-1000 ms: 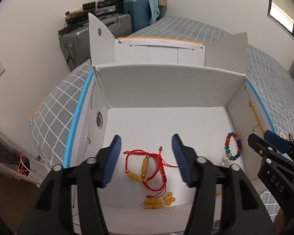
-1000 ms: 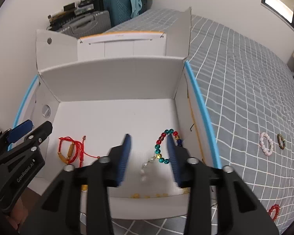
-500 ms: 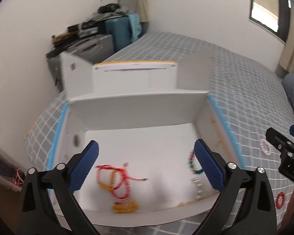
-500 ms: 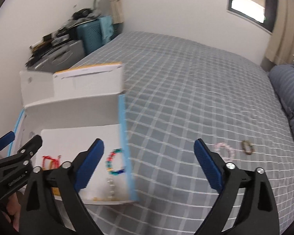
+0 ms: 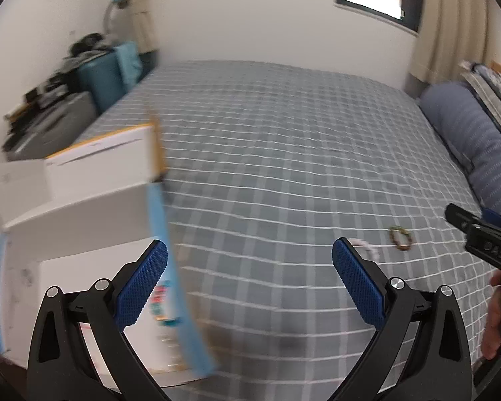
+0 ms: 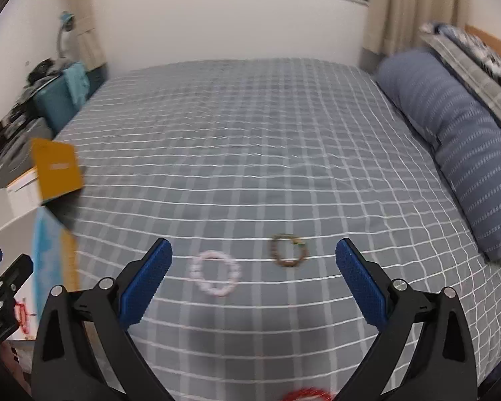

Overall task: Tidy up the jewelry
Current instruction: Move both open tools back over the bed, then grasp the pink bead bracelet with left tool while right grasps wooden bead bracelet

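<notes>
Landmark: the white cardboard box [image 5: 83,200] with blue-taped edges, open, sitting at one side of the grey checked bedspread [image 6: 250,153].

Count, loose on the bedspread, well apart from the box:
- one pale pink beaded bracelet [image 6: 215,273], nearest the box of the three
- one brown beaded bracelet [image 6: 288,250], just beyond the pink one, farther from the box
- one red bracelet [image 6: 305,394], only its top arc showing at the bottom edge of the right wrist view

Count, inside the box:
- one multicoloured beaded bracelet [image 5: 160,304], blurred, against the wall nearest the loose pieces
- one red cord bracelet [image 6: 20,315], partly seen at the far side of the box floor
Other contents too blurred to tell.

Claws: two.
- Left gripper [image 5: 249,280]: blue pads spread fully apart, having just been opening; nothing between them. One pad sits over the box's blue edge, the other over bare bedspread beside the pink bracelet.
- Right gripper [image 6: 254,279]: blue pads likewise wide apart, just opened, nothing clamped. It hangs away from the box, above the pink and brown bracelets, touching neither.

Writing: white letters "DAS" on the right gripper's black body in the left wrist view. Print on the box's yellow flap [image 6: 56,170] is unreadable.
</notes>
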`<action>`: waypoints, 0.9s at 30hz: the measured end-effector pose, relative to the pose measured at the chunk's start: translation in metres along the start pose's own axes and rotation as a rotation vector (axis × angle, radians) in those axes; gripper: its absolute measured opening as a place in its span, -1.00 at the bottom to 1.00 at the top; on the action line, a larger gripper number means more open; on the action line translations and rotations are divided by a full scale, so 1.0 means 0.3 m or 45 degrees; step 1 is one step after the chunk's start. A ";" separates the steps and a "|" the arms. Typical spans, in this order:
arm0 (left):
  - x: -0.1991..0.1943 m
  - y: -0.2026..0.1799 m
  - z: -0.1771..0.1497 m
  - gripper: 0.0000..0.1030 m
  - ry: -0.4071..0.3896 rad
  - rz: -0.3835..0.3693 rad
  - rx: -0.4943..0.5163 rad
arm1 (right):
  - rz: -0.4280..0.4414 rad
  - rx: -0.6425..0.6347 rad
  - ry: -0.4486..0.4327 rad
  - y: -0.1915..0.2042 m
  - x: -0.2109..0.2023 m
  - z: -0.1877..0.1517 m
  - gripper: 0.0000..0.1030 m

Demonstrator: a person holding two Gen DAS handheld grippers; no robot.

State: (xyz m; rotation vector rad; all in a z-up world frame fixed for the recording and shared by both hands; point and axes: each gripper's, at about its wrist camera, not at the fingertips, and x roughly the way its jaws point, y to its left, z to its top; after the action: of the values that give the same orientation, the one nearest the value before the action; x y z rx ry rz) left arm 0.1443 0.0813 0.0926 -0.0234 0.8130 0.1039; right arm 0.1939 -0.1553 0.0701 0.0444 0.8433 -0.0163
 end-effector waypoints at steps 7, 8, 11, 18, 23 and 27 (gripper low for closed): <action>0.224 -0.255 0.004 0.89 0.112 -0.106 0.090 | 0.018 0.083 0.120 -0.185 0.238 -0.034 0.76; 0.261 -0.275 0.002 0.89 0.129 -0.112 0.093 | 0.014 0.083 0.130 -0.190 0.256 -0.040 0.73; 0.360 -0.314 -0.012 0.89 0.169 -0.121 0.093 | 0.012 0.091 0.159 -0.209 0.332 -0.048 0.66; 0.544 -0.342 -0.081 0.89 0.247 -0.130 0.093 | 0.006 0.075 0.227 -0.209 0.461 -0.059 0.35; 0.578 -0.375 -0.065 0.89 0.227 -0.133 0.106 | -0.011 0.054 0.247 -0.202 0.521 -0.060 0.18; 0.597 -0.388 -0.064 0.88 0.213 -0.090 0.122 | -0.008 0.033 0.260 -0.185 0.552 -0.062 0.09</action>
State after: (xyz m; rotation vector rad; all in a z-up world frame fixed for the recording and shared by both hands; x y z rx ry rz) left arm 0.2646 -0.0207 -0.0527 0.0302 0.9823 -0.0042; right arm 0.2883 -0.2094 -0.0677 0.0689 1.0471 -0.0291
